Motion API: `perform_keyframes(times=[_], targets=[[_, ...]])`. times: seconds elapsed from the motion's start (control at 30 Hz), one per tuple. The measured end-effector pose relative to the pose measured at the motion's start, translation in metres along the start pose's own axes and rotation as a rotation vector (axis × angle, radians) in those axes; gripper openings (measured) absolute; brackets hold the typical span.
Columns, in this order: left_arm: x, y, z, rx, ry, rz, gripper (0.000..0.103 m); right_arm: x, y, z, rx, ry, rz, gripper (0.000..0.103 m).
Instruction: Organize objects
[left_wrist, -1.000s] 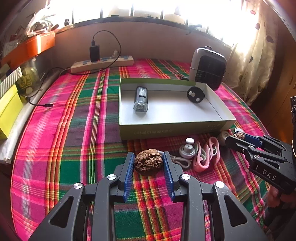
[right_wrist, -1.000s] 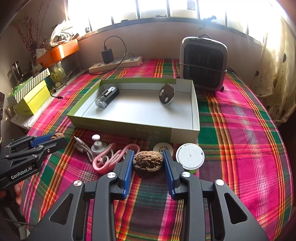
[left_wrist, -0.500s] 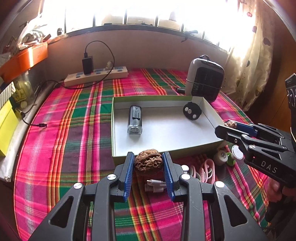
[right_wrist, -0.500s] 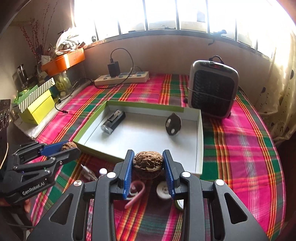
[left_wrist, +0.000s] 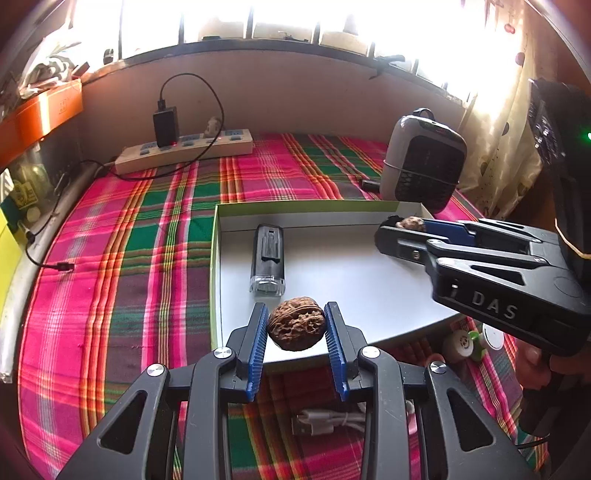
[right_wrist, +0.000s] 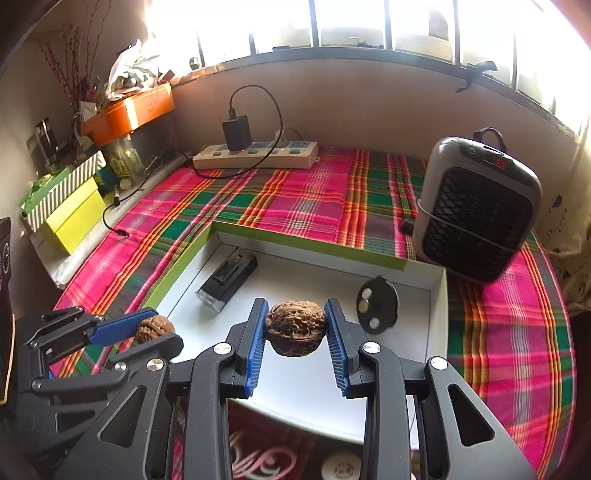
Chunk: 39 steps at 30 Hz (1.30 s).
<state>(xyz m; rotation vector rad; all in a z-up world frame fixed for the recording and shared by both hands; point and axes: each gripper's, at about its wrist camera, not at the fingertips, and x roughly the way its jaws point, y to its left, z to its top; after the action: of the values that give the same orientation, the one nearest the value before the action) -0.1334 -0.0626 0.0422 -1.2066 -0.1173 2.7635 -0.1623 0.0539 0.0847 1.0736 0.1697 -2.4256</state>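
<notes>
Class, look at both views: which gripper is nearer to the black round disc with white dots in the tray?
Right. The right gripper, holding a walnut, hovers just beside the disc. The left gripper, holding another walnut, is over the tray's opposite side.

**Plaid-covered table, items on cloth**

Pink, green and orange plaid tablecloth (right_wrist: 314, 199) covers the table. On it: shallow green-walled cardboard tray (right_wrist: 306, 242); grey rounded heater (right_wrist: 476, 206); cream power strip (right_wrist: 255, 155) at far edge; white coiled USB cable (left_wrist: 328, 421) near edge.
</notes>
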Motion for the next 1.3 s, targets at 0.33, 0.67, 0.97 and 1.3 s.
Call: perform_keyframes(times=[0.33, 0.67, 0.97, 1.3], targets=[[0.024, 0.004, 0.007, -0.010, 0.022, 0.016, 0.029, 0.047, 0.001, 0.018, -0.015, 0.081, 0.024, 0.033], [0.039, 0.007, 0.007, -0.016, 0.046, 0.022, 0.029, 0.075, 0.008, 0.029, -0.050, 0.117, 0.021, 0.033], [0.043, 0.005, 0.007, 0.011, 0.043, 0.038, 0.029, 0.087, 0.014, 0.033, -0.083, 0.152, 0.015, 0.033], [0.044, 0.002, 0.007, 0.018, 0.043, 0.043, 0.029, 0.092, 0.015, 0.032, -0.077, 0.178, -0.007, 0.033]])
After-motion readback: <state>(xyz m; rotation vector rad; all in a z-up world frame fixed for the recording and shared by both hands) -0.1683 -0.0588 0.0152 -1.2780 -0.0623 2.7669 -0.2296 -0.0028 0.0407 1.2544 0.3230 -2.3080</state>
